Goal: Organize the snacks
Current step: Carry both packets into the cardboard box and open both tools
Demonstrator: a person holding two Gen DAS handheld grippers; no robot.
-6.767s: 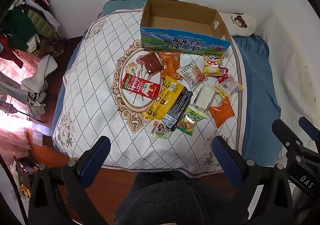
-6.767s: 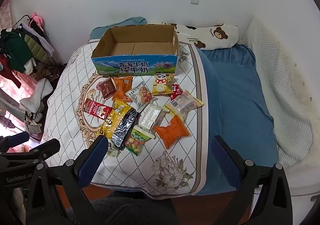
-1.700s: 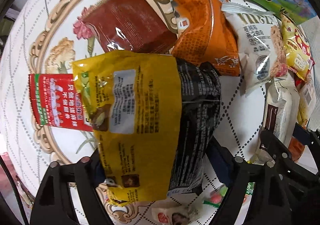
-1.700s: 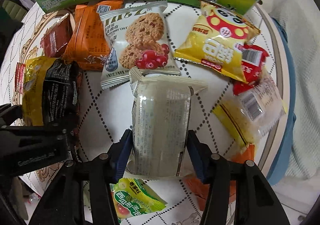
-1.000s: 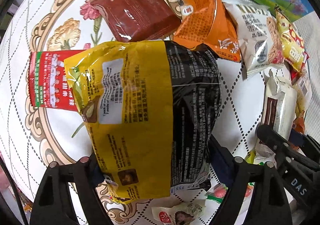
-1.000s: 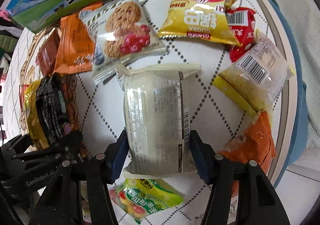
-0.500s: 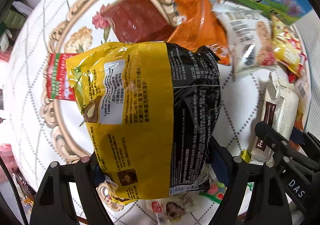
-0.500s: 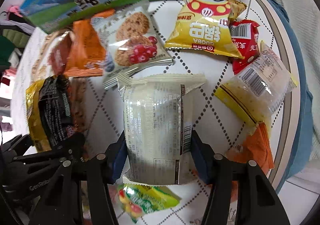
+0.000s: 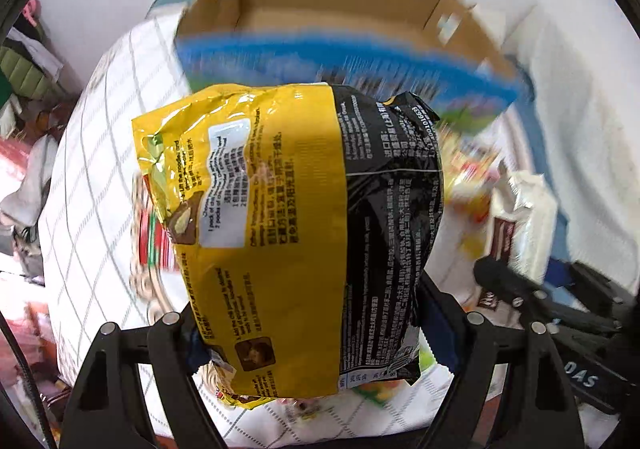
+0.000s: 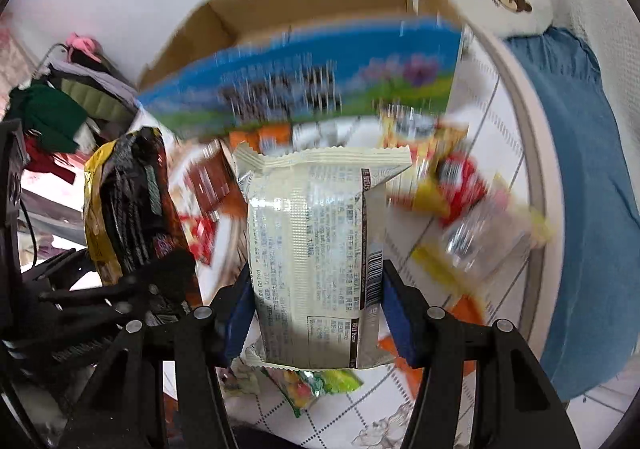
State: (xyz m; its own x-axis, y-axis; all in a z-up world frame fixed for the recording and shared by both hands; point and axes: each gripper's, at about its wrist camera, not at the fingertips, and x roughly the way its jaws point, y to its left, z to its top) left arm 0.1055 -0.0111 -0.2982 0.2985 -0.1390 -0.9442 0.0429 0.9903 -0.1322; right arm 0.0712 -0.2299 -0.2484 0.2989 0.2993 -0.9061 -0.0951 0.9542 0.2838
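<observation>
Snacks [image 10: 448, 185] lie blurred on the quilt [image 9: 100, 153] before an open box [image 9: 340, 29] at the far side; a bear pillow [image 10: 516, 5] lies right of it. Left gripper [image 9: 316, 333] is clamped wide on a yellow-and-black bag [image 9: 280, 233], lifted clear, its lower end between the pads. Right gripper [image 10: 316, 313] pinches a cream pack [image 10: 316, 257] by its lower half, printed back showing, raised before the box.
</observation>
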